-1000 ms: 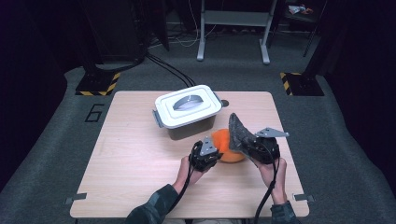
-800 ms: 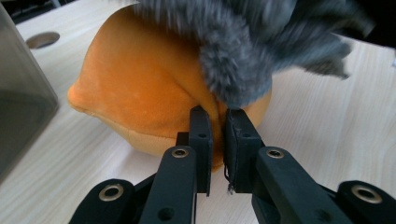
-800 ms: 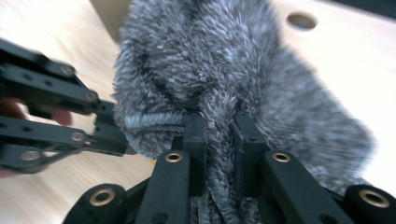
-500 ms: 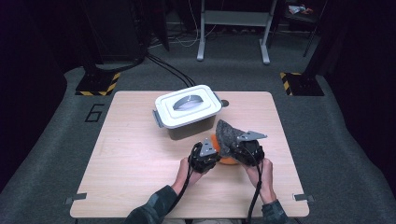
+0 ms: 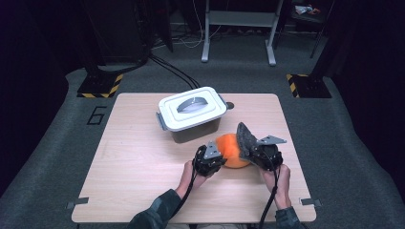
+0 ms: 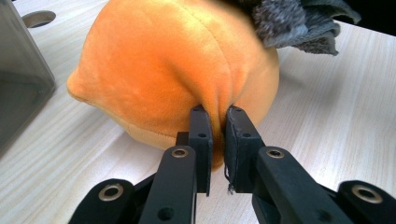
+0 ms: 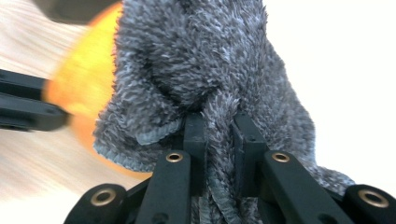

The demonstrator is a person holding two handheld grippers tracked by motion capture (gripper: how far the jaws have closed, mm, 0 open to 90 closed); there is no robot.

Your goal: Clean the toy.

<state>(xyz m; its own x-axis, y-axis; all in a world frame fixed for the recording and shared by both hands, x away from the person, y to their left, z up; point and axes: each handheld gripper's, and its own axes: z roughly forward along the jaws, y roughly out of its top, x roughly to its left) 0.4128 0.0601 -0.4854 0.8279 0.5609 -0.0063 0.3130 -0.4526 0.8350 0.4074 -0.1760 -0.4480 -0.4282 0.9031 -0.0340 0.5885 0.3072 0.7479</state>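
Here, near the table's (image 5: 143,191) right front edge, the left gripper (image 6: 217,116) pinches a fold of the orange plush toy (image 6: 173,70) while the right gripper (image 7: 219,126), clamped on a grey fluffy cloth (image 7: 205,60), wipes it; next, probably, sweep the cloth across the top.

A light wooden table (image 5: 133,162) filled the frame's centre; a lidded white box (image 5: 192,110) and an orange plush (image 5: 229,148) lay on it.
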